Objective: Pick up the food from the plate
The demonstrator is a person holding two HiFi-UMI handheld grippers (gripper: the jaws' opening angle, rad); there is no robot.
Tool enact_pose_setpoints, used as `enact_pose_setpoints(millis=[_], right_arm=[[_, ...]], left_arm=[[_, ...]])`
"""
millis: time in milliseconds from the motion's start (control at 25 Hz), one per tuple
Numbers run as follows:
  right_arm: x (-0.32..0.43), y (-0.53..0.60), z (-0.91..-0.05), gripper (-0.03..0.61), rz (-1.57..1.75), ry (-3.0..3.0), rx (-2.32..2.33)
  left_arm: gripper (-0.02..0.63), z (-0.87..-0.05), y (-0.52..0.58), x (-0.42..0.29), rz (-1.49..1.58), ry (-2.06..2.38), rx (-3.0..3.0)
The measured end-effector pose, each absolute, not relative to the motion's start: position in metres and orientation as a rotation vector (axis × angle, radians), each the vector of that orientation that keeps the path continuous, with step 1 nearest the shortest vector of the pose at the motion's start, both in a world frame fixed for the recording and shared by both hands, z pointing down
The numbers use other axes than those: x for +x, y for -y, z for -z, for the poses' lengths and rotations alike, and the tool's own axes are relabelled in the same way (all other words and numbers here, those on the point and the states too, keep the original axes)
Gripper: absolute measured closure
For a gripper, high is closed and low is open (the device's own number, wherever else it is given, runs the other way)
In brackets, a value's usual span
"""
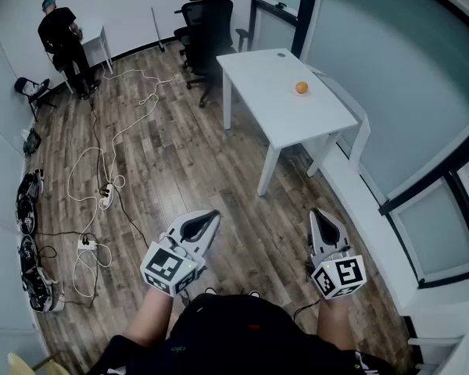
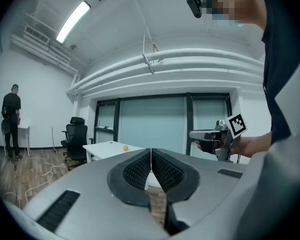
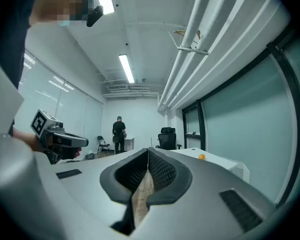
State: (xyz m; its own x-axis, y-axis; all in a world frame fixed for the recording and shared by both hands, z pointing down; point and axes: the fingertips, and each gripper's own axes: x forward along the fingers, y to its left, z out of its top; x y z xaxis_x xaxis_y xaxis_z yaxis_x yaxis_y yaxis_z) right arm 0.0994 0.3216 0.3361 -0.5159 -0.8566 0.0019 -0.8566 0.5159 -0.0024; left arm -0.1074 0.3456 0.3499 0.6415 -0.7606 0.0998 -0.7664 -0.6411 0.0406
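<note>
An orange round piece of food (image 1: 301, 87) sits on a small white plate on the white table (image 1: 273, 100) far ahead; the food (image 2: 125, 147) shows small in the left gripper view, and the food (image 3: 202, 157) also shows in the right gripper view. My left gripper (image 1: 213, 219) is held low near my body, jaws shut with nothing between them. My right gripper (image 1: 319, 219) is beside it, also shut and empty. Both are well short of the table. The left gripper (image 2: 150, 152) and right gripper (image 3: 148, 152) tips meet in their own views.
Black office chairs (image 1: 207, 18) stand beyond the table. Cables and power strips (image 1: 102, 198) trail over the wood floor at left. A person in black (image 1: 62, 41) stands at a small desk far back. A glass wall (image 1: 391, 69) and low ledge run along the right.
</note>
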Motion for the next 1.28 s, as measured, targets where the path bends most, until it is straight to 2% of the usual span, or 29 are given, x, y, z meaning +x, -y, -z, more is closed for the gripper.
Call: enact_pose_setpoints(millis=[560, 1040, 1280], right_arm=[[0.079, -0.332, -0.335, 0.552, 0.007, 2.740, 1.496], [-0.001, -0.343, -0.347, 0.552, 0.018, 2.735, 1.467], [-0.012, -0.344, -0.362, 0.552, -0.020, 2.697, 1.480]], left_arm=[[0.591, -0.348, -0.360, -0.120, -0.090, 1.292, 2.766], [0.591, -0.372, -0.379, -0.199, -0.100, 1.288, 2.724], [0.591, -0.382, -0.376, -0.211, -0.110, 1.249, 2.724]])
